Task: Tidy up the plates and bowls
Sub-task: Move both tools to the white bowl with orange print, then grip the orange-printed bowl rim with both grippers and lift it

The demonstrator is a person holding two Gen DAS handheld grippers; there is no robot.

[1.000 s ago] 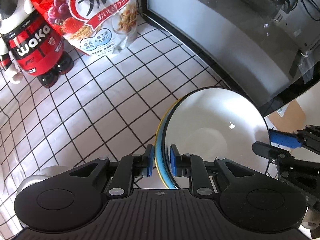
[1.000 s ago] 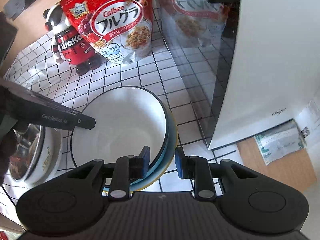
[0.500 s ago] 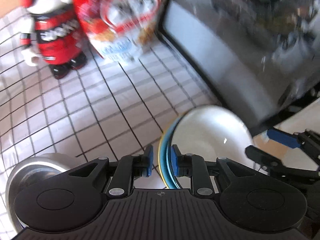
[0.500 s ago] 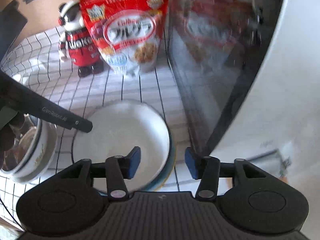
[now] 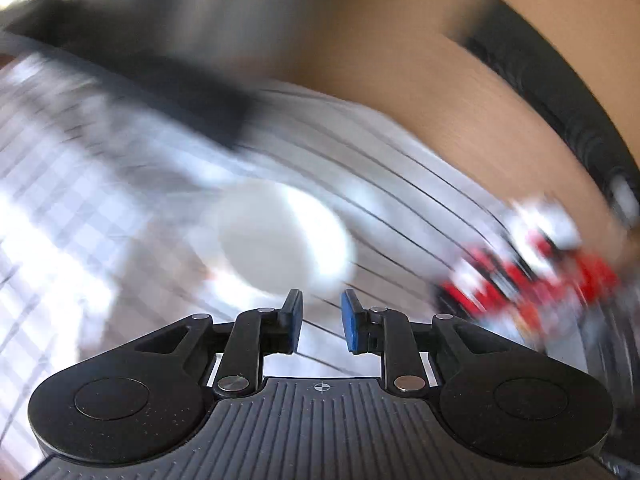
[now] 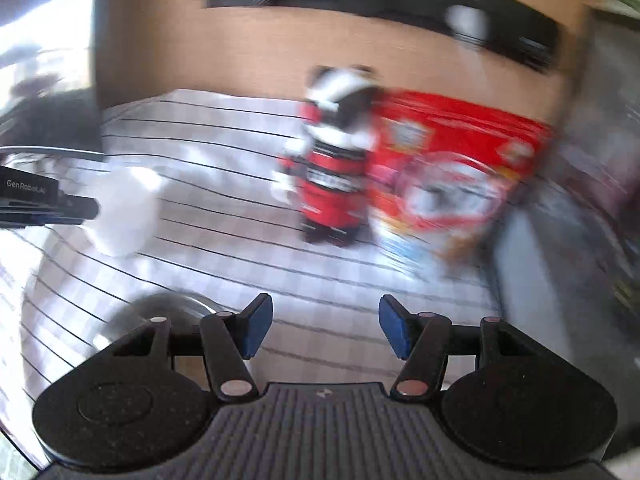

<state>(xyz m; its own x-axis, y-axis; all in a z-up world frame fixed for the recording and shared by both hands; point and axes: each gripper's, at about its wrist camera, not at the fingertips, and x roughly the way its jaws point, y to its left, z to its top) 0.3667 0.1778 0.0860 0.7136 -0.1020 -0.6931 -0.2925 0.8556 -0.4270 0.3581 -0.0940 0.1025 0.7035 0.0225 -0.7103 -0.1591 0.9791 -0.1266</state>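
Both views are motion-blurred. My left gripper [image 5: 320,322] is open by a small gap and holds nothing; a white round object [image 5: 284,240], possibly a cup or small bowl, stands on the tiled counter just beyond its fingertips. My right gripper [image 6: 325,326] is wide open and empty above the counter. The same white object shows in the right wrist view [image 6: 126,212], next to the tip of the left gripper [image 6: 48,202]. A grey metal bowl [image 6: 160,312] lies just left of the right gripper's left finger. The white-and-blue bowl stack is out of view.
A red and black mascot figure [image 6: 334,172] and a red cereal bag [image 6: 452,184] stand at the back of the white tiled counter [image 6: 320,272]. The figure shows blurred in the left wrist view [image 5: 532,272]. A dark appliance front [image 6: 592,200] is on the right. A brown wall is behind.
Both grippers have let go of the stacked bowls and swung left, away from them. The right jaws opened wide; the left jaws opened slightly. The bowl stack has left both views.
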